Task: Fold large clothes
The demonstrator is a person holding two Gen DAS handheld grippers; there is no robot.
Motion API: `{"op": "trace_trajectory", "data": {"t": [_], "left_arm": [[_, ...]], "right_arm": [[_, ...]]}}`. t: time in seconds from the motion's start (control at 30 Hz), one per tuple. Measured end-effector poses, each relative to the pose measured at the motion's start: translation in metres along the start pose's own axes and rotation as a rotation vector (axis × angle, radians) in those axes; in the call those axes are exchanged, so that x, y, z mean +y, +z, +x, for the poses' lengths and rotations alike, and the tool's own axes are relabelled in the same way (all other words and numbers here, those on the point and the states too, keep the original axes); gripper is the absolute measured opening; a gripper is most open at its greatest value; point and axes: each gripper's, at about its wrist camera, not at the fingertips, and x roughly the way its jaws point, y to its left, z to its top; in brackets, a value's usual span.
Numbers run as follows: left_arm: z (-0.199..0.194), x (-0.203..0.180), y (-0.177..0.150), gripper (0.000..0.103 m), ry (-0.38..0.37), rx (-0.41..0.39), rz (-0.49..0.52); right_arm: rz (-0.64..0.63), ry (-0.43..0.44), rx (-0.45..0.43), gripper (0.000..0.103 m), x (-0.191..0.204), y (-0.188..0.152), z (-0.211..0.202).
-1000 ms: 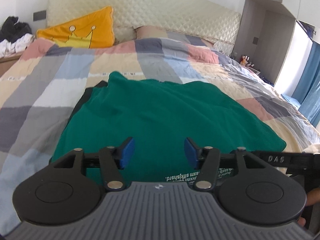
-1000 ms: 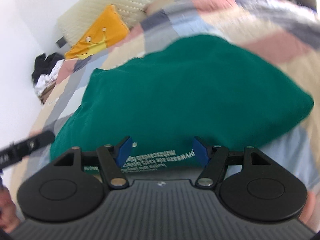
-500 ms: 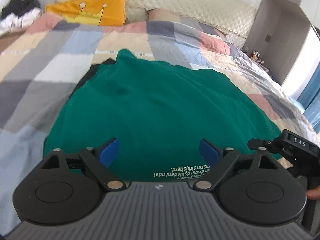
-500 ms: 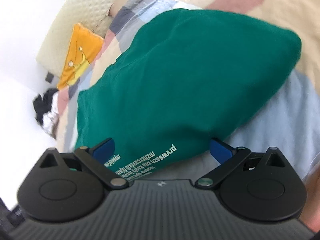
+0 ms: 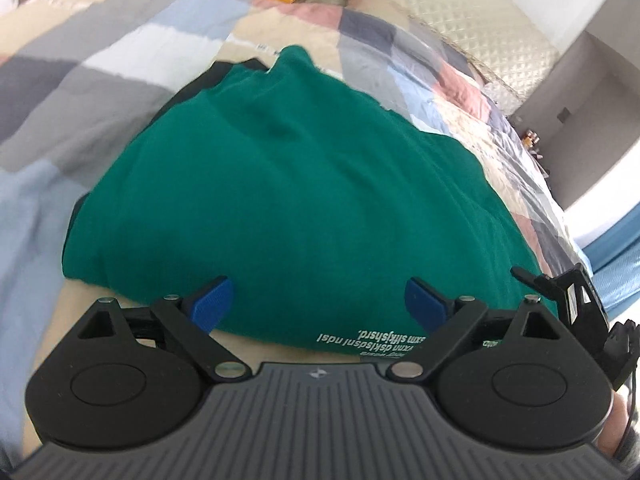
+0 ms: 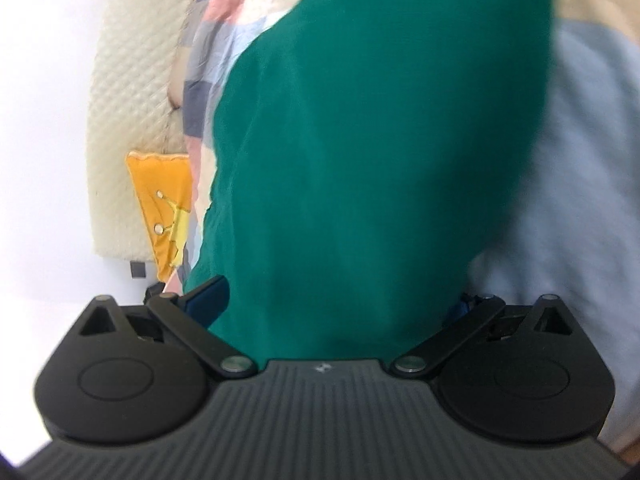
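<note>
A bed with a patchwork quilt in grey, blue, pink and cream fills both views. On it lies the green garment, folded into a thick pad, white lettering along its near edge. The left gripper and the right gripper hang at that near edge, jaws spread wide, pads not pressing the cloth. A yellow cushion leans against the quilted headboard.

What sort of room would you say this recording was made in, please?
Most likely a bedroom: a green garment lies on a bed under a patchwork quilt, with a quilted cream headboard and a yellow crown-print pillow behind it.
</note>
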Motion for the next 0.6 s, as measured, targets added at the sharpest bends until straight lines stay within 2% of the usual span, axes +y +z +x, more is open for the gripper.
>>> {"op": "trace_trajectory", "data": {"t": [0.23,0.3,0.43,0.6], "left_arm": [[0.008,0.002,-0.003,0.095,0.068,0.014,0.008],[0.009,0.0,-0.005,0.095,0.095,0.015,0.026],[0.008,0.003,-0.007,0.095,0.098,0.027,0.017],[0.016,0.013,-0.008,0.095,0.084,0.072,-0.044]], "right_arm": [[-0.014,0.199,-0.023,0.103,0.005,0.001,-0.01],[-0.031,0.205,-0.026,0.103,0.008,0.0,-0.009],[-0.029,0.21,-0.028,0.103,0.01,0.003,-0.011],[-0.014,0.215,-0.033,0.103,0.007,0.006,-0.015]]}}
